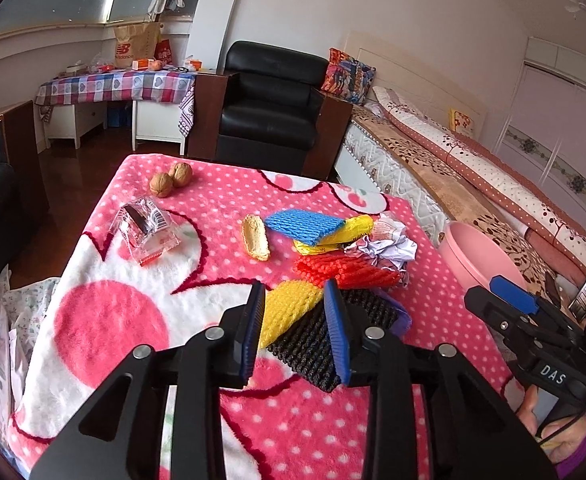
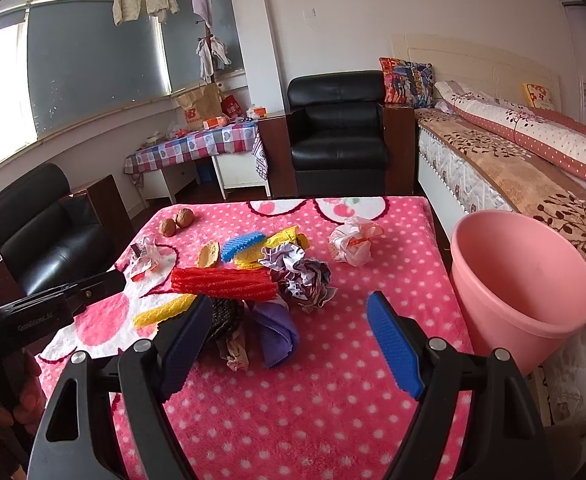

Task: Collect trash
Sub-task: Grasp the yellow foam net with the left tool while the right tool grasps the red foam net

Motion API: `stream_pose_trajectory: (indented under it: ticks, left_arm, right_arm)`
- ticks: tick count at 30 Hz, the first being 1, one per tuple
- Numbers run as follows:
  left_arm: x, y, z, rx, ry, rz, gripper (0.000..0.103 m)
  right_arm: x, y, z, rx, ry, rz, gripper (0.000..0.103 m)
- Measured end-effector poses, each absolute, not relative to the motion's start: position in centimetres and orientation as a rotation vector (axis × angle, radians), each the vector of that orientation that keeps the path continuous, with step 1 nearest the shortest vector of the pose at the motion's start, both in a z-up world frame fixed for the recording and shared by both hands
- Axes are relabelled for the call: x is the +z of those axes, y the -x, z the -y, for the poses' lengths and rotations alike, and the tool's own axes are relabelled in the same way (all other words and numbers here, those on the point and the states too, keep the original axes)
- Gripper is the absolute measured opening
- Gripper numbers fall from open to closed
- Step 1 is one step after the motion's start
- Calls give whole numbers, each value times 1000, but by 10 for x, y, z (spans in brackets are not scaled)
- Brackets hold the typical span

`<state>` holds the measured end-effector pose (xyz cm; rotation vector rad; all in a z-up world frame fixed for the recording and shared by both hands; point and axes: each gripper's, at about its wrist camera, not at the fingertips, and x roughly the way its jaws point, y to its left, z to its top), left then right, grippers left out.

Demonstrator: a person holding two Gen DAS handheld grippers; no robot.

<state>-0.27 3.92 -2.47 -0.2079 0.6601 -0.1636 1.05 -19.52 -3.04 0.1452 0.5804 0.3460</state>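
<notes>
A heap of trash lies on the pink dotted blanket (image 1: 141,320): yellow foam net (image 1: 289,312), black foam net (image 1: 313,340), red foam net (image 2: 225,284), blue foam net (image 1: 305,226), crumpled paper (image 2: 301,276), a purple scrap (image 2: 277,332) and a white wrapper ball (image 2: 353,244). My left gripper (image 1: 297,312) is open, its fingers straddling the near edges of the yellow and black nets. My right gripper (image 2: 289,328) is wide open above the blanket, just before the purple scrap. The pink bin (image 2: 521,280) stands at the right.
Two walnuts (image 1: 171,180), a clear plastic package (image 1: 145,230) and a peanut shell (image 1: 255,238) lie on the blanket's far side. A bed (image 2: 513,160) runs along the right, behind the bin. A black armchair (image 1: 269,108) stands beyond the table.
</notes>
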Motion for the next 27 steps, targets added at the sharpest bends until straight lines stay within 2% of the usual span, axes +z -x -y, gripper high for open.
stream_pose_trajectory:
  ticks: [3, 15, 21, 22, 24, 27]
  left_arm:
    - [-28, 5, -35, -203, 172, -678, 37]
    - [-61, -31, -17, -194, -16, -790, 37]
    - [-70, -39, -27, -190, 0, -797, 36]
    - [-71, -39, -28, -189, 1, -793, 34]
    - [-72, -39, -32, -189, 11, -791, 15]
    - [-74, -38, -39, -190, 47, -792, 7]
  right_arm:
    - [-34, -14, 194, 354, -148, -596, 78]
    - [-42, -22, 190, 418, -154, -647, 78]
    - [-39, -30, 174, 506, -110, -659, 78]
    - [-38, -32, 170, 522, -97, -658, 78]
    - [-36, -37, 160, 559, -64, -659, 78]
    - [-33, -44, 142, 609, -2, -663, 78]
